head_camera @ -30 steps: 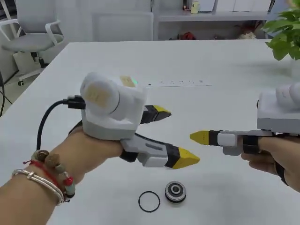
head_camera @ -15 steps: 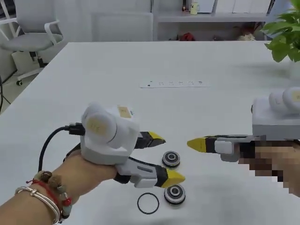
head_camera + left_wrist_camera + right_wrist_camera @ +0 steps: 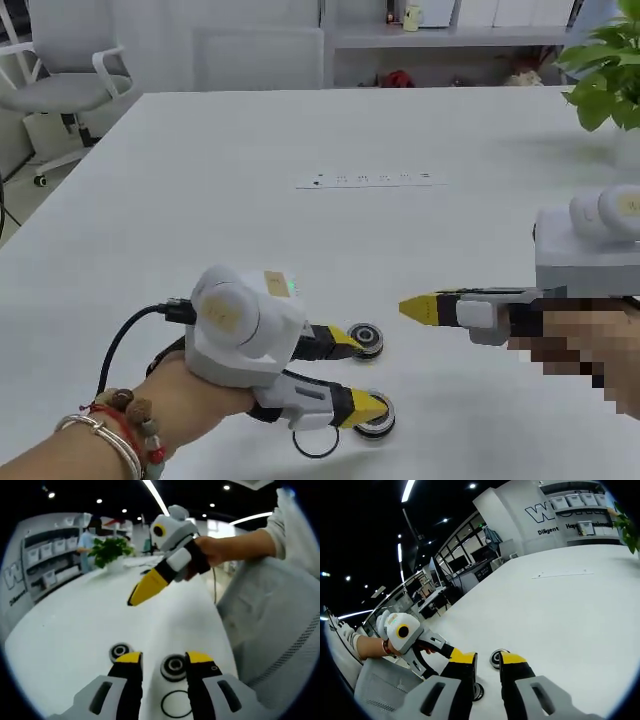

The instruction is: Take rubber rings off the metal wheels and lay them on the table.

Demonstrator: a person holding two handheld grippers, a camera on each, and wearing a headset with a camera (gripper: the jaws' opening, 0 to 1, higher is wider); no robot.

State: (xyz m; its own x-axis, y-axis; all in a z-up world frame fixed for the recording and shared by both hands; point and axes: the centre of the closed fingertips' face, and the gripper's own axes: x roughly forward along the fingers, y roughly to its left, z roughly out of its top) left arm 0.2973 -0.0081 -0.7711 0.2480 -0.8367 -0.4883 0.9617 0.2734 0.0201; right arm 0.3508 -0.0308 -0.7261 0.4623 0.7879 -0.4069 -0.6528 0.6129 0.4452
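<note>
On the table point(image 3: 200, 180), the far wheel point(image 3: 366, 340) lies just behind the near wheel point(image 3: 380, 425). A loose ring point(image 3: 316, 456) lies just left of the near wheel, and a plant point(image 3: 605, 75) stands far right.

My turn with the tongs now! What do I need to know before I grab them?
Left tongs: open, empty, tips over the near wheel, beside the far wheel.
Right tongs: open, empty, held above the table, apart from the wheels.
Done: one rubber ring lies loose on the table by the near wheel.
Left: any ring on the wheels; too small to tell.
</note>
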